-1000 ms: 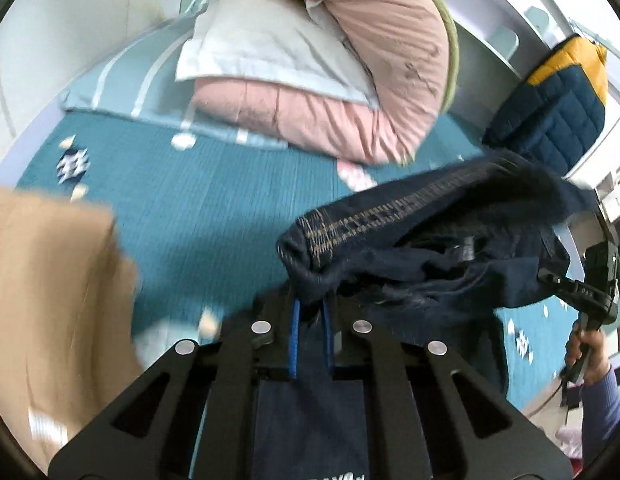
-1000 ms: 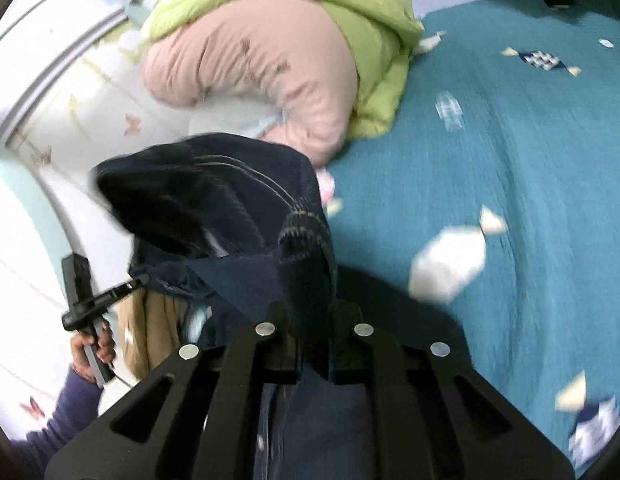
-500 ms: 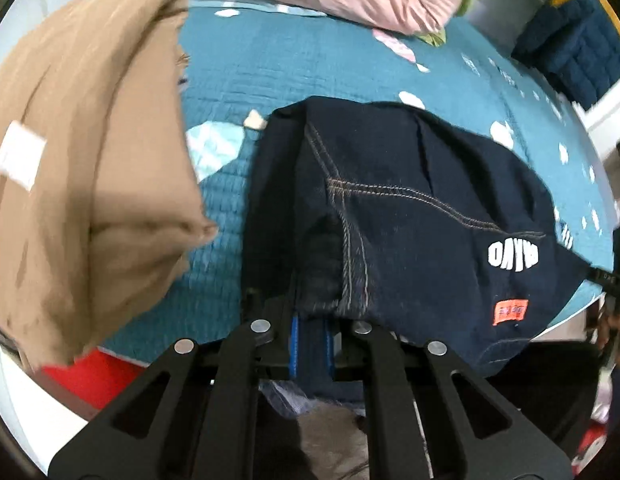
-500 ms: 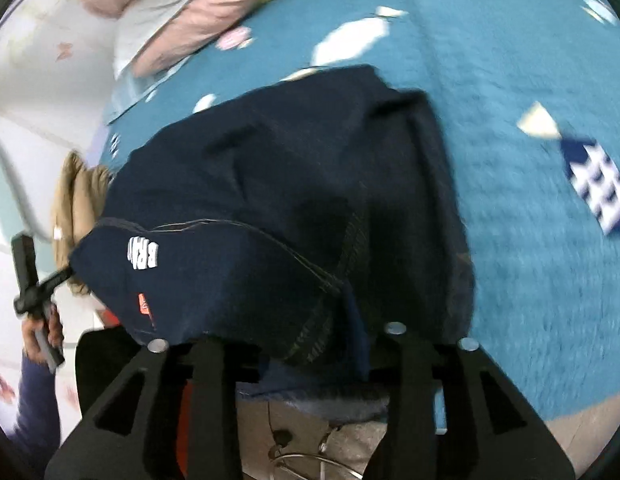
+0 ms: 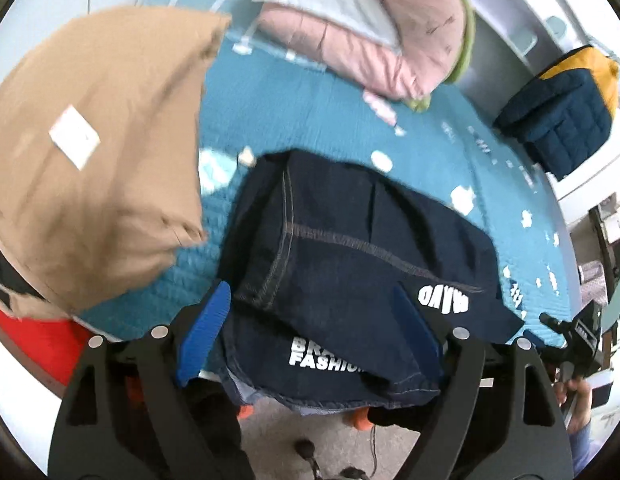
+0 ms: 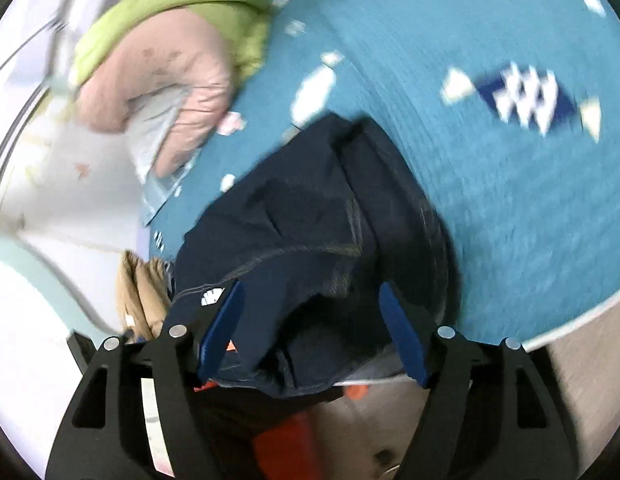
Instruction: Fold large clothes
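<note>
Teal bedspread (image 5: pixel 310 112) w/ folded jeans (image 5: pixel 350 264); pink duvet (image 5: pixel 374 40) behind.

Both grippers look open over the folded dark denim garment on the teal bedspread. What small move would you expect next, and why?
Probably draw both grippers back from the bed edge. The left gripper and right gripper stand open, jaws apart on either side of the folded dark blue denim garment, gripping nothing. It lies on the teal quilted bedspread, beside the folded tan garment.
</note>
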The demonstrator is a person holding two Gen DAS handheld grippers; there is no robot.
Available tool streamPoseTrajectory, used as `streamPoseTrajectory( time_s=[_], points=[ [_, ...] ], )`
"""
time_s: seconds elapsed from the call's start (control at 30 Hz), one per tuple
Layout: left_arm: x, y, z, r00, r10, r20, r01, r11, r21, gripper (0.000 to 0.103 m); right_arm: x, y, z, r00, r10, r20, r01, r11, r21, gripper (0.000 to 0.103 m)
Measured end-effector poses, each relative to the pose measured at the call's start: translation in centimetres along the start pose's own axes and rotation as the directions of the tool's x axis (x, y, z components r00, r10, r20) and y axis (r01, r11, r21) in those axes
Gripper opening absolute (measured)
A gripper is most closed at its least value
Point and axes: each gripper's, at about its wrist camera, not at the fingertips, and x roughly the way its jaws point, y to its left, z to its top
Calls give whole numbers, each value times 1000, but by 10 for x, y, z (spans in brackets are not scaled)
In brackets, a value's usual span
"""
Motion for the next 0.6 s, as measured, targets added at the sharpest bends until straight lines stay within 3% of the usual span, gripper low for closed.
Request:
streamPoseTrajectory(
  time_s=[0.17, 0.27, 0.37, 0.4, 0.43, 0.47, 0.5, 0.6],
  points=[
    [30, 7, -9, 999, -25, -42, 21, 995, -99, 83, 22, -9, -8, 987, 157, 41, -161, 978, 131, 67],
    [46, 15, -9, 998, -42, -57, 31, 984, -176, 83, 30, -6, -5, 989, 136, 57, -143, 981, 132, 66],
    [59, 17, -7, 997, -33, -68, 18, 977, -210, 82, 35, -7, -3, 991, 122, 53, -128, 983, 130, 38],
    [64, 19, -7, 997, -23, -73, 6, 976, -216, 70, 35, -9, -2, 990, 129, 53, -135, 983, 125, 17],
    [67, 22, -8, 996, 20, -85, -38, 974, -221, 58, 34, -8, -1, 989, 132, 59, -138, 985, 105, 10],
    [68, 24, -10, 992, 68, -102, -89, 973, -215, 24, 31, -4, 1, 990, 127, 60, -132, 988, 78, 9],
    [66, 28, -13, 993, 55, -104, -77, 973, -219, 17, 29, -1, 1, 989, 131, 62, -135, 989, 56, 7],
    [39, 28, -27, 999, 14, -45, -22, 983, -184, 16, 8, 22, 1, 986, 134, 99, -126, 989, -84, 6]
  ],
)
